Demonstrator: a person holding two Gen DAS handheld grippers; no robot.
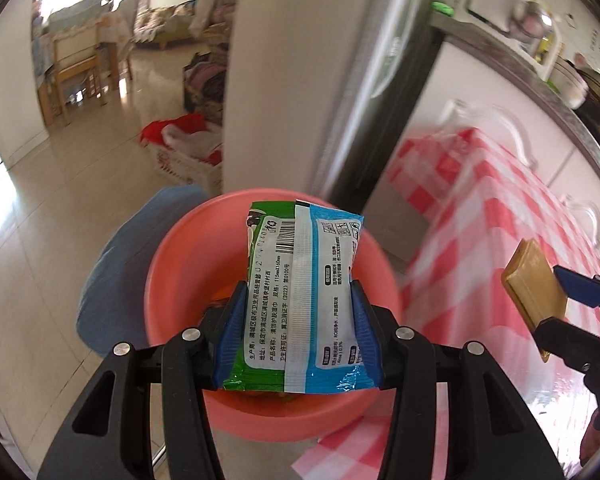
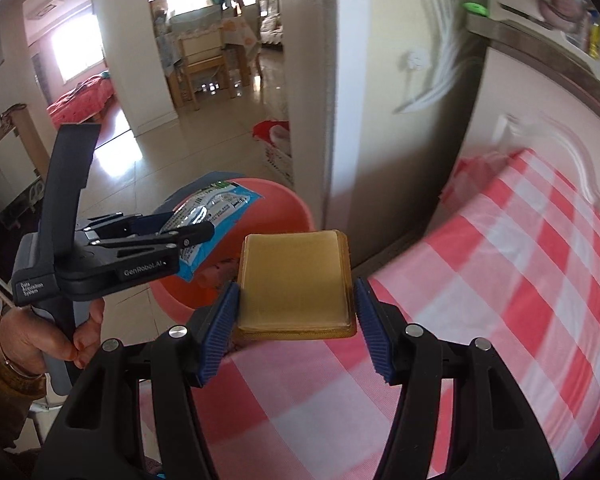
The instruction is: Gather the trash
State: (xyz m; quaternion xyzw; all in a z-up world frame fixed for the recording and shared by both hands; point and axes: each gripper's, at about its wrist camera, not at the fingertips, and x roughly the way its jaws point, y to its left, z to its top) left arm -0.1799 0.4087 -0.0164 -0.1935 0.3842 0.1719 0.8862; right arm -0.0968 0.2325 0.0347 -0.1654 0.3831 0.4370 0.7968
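My left gripper (image 1: 298, 312) is shut on a green and blue wet-wipe packet (image 1: 300, 288) and holds it above a salmon-pink plastic bin (image 1: 172, 280). Some trash lies in the bin's bottom. My right gripper (image 2: 296, 304) is shut on a flat golden square packet (image 2: 294, 284) and holds it over the edge of the red-checked table (image 2: 480, 320). The golden packet (image 1: 534, 284) and right gripper (image 1: 556, 296) show at the right of the left wrist view. The left gripper (image 2: 188, 232), wipe packet (image 2: 212, 216) and bin (image 2: 288, 208) show left of centre in the right wrist view.
The bin stands on the tiled floor beside the table, with a blue cushion-like thing (image 1: 116, 272) at its left. A white wall pillar (image 1: 284, 80) and a white cabinet (image 1: 480, 120) rise behind. A basket with red cloth (image 1: 184, 148) sits on the floor beyond.
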